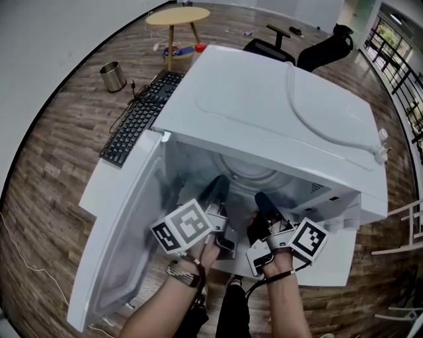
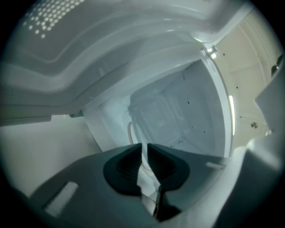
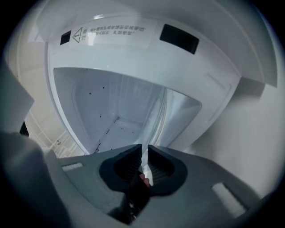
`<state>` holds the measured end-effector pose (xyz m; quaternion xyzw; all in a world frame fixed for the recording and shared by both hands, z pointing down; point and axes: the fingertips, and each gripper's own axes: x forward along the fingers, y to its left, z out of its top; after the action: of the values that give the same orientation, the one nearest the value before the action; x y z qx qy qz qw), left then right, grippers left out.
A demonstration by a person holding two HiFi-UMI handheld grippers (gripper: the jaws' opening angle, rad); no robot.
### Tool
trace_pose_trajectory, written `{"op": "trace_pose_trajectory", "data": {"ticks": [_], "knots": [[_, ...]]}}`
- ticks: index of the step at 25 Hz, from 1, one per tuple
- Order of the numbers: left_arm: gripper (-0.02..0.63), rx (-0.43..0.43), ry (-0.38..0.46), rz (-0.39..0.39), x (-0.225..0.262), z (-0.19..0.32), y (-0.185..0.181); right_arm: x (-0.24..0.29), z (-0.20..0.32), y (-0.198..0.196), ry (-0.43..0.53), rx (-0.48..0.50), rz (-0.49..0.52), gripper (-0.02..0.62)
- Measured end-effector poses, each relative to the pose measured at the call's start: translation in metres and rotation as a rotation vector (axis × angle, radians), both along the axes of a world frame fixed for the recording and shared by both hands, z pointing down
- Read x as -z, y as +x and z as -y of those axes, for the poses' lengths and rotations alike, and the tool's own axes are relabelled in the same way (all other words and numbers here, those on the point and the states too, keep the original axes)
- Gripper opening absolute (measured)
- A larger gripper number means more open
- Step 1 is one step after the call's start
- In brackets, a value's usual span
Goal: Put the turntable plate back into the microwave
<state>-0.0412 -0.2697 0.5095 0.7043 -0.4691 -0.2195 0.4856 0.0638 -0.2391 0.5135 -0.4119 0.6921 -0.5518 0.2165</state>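
The clear glass turntable plate [image 1: 248, 173] lies low in the mouth of the white microwave [image 1: 277, 99], its ringed surface showing between both tools. My left gripper [image 1: 217, 190] reaches in at the plate's left rim, my right gripper [image 1: 264, 203] at its right rim. In the left gripper view the jaws [image 2: 144, 153] stand almost together, with the thin glass edge [image 2: 130, 131] pinched between the pads. In the right gripper view the jaws [image 3: 144, 156] likewise pinch the plate's edge [image 3: 158, 116], with the cavity's back wall beyond.
The microwave's door [image 1: 125, 231] hangs wide open to the left. A black keyboard [image 1: 139, 119] lies beside the oven. On the wood floor stand a metal cup [image 1: 114, 76], a round table [image 1: 177, 16] and a black office chair [image 1: 324, 46].
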Motion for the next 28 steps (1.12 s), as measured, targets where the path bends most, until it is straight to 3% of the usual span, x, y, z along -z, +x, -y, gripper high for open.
{"op": "trace_pose_trajectory", "data": {"ticks": [6,10,13,17,28], "knots": [[-0.006,0.075,0.022,-0.021,0.005,0.007,-0.015,0.004,0.003,-0.02,0.019,0.08,-0.004,0.043],[0.011,0.054,0.035,-0.035,0.005,0.002,-0.015,0.003,0.004,-0.028,0.018,0.087,0.01,0.032],[0.084,0.005,0.041,-0.013,0.002,-0.006,-0.006,0.004,0.005,-0.035,0.021,0.101,0.014,0.032],[0.086,-0.039,0.054,0.004,0.001,-0.009,0.004,0.004,0.003,-0.034,0.025,0.094,0.02,0.032],[0.057,-0.029,0.052,0.018,-0.001,-0.008,0.0,0.019,0.001,-0.017,0.087,0.071,-0.004,0.032]]}}
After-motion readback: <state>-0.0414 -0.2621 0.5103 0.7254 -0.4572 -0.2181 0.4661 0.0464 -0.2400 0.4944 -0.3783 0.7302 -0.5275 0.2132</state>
